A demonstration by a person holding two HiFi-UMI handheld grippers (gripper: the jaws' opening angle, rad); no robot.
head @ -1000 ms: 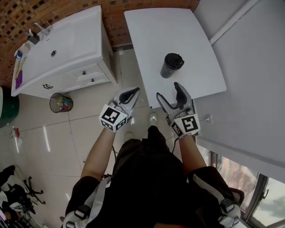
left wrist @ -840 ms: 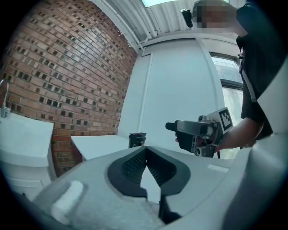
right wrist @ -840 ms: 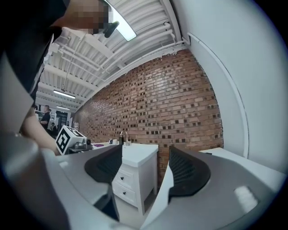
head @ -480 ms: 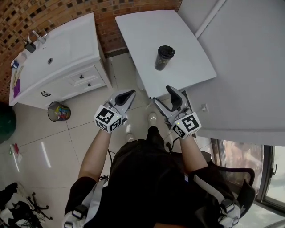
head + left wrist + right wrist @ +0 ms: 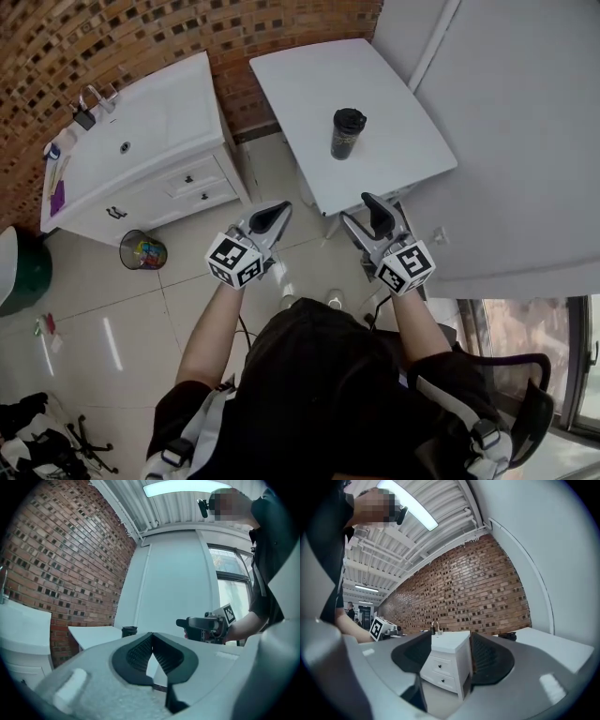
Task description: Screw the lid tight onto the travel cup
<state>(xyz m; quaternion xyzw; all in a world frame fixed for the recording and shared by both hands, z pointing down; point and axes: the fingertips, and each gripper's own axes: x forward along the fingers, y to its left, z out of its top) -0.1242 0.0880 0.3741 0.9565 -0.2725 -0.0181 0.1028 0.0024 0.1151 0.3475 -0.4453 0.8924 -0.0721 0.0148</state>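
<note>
Table (image 5: 309, 84) is seen at twelve o'clock. Left gripper (image 5: 272, 217) is held shut, empty; right gripper (image 5: 366, 214), jaws half apart, has just been closing on nothing. Travel cup (image 5: 346, 139) stands there at one o'clock, lid (image 5: 349, 118) seated: either approach or withdrawal is fitted.

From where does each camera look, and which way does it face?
Head view: on the person's head, steeply down at the travel cup on the white table; shows left tool, right tool, left forearm, right forearm.
Left gripper view: on the shut left tool, facing table and cup; shows right tool, right forearm.
Right gripper view: on the right tool, jaws apart, just been closing on nothing; faces the sink cabinet; shows left forearm.
Shared: head and left gripper views show the cup.
</note>
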